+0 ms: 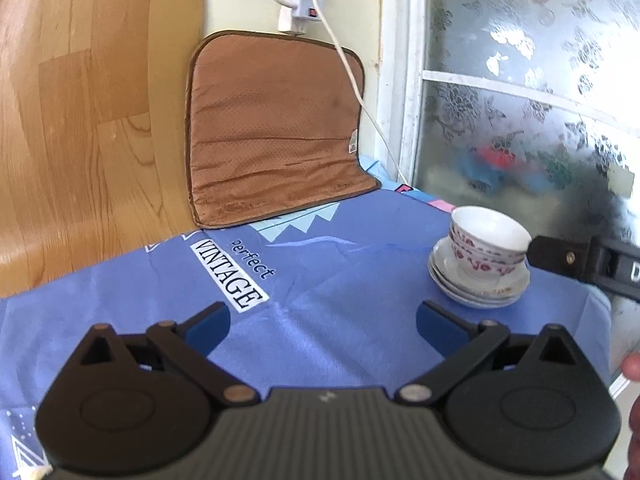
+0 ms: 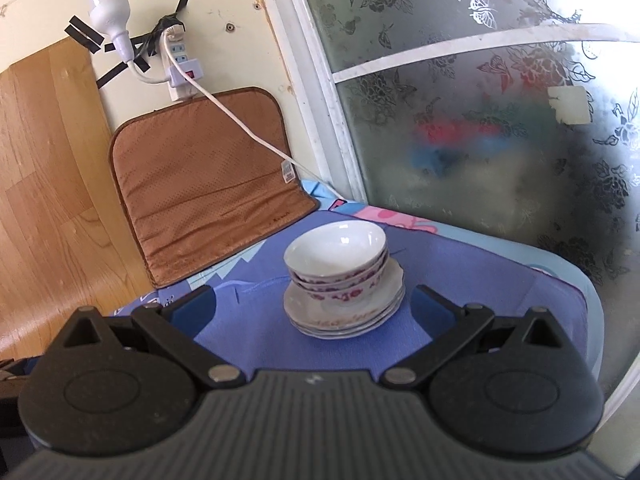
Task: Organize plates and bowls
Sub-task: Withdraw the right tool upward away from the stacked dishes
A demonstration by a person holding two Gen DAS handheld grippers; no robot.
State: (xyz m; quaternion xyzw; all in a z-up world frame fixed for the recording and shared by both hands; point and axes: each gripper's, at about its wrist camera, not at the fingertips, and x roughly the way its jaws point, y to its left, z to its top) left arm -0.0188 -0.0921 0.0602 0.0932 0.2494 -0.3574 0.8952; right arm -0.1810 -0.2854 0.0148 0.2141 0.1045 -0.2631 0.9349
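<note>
Right wrist view: stacked bowls [image 2: 338, 264] on plates [image 2: 344, 312]; both grippers' fingers [image 2: 192, 308] spread wide, empty.

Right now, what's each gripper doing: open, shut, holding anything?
Left gripper: open, holding nothing.
Right gripper: open, holding nothing, facing the bowls.
</note>
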